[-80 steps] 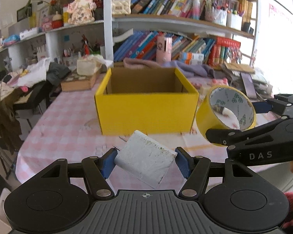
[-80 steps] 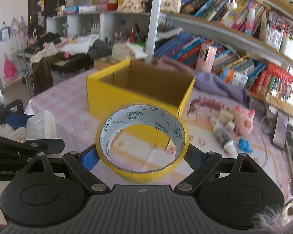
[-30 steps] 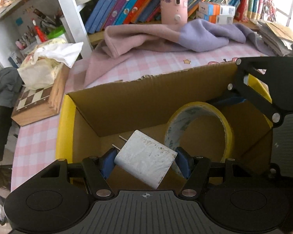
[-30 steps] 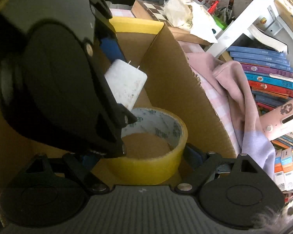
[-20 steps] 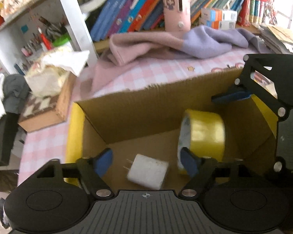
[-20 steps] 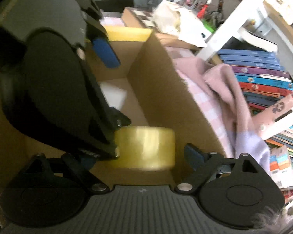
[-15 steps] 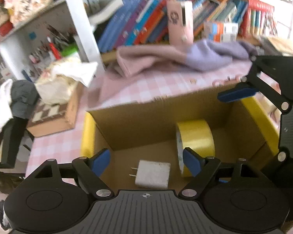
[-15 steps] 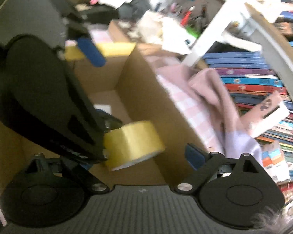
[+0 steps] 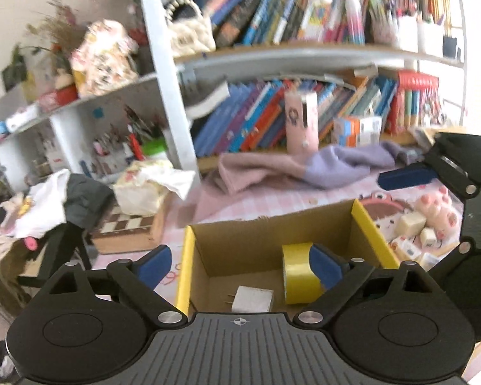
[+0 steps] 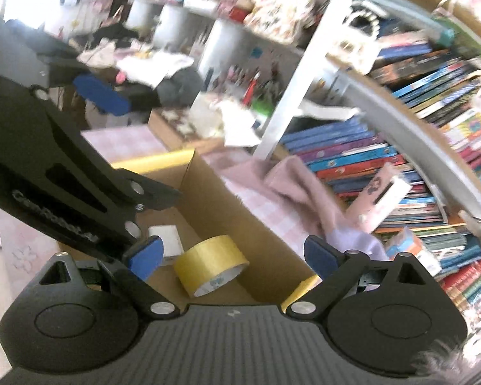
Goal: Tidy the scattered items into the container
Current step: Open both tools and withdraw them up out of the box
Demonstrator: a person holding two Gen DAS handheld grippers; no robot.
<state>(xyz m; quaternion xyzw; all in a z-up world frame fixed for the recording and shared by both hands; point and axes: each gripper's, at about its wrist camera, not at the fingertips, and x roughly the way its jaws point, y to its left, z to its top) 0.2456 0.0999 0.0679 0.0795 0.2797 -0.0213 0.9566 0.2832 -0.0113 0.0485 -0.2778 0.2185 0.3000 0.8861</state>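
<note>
The yellow cardboard box (image 9: 185, 269) stands on the pink checked table. Inside it lie the white plug adapter (image 9: 252, 299) and the yellow tape roll (image 9: 296, 272), the roll standing on its edge. My left gripper (image 9: 239, 264) hovers above and in front of the box; its jaws are opening and nothing is between them. In the right wrist view the tape roll (image 10: 208, 264) and the adapter (image 10: 168, 243) rest on the box floor below my right gripper (image 10: 232, 253), which is open and holds nothing. The left gripper's fingers (image 10: 101, 94) cross that view's left side.
A pink and lilac cloth (image 9: 304, 170) lies behind the box, before a packed bookshelf (image 9: 272, 122). A chessboard case (image 9: 128, 227) sits to the left, near a chair piled with clothes (image 9: 48, 205). Small blocks and pink toys (image 9: 413, 224) lie right of the box.
Both grippers let go inside the box: the adapter dropped flat and the tape roll tipped onto its edge. Both then opened wide and lifted up and back from the box.
</note>
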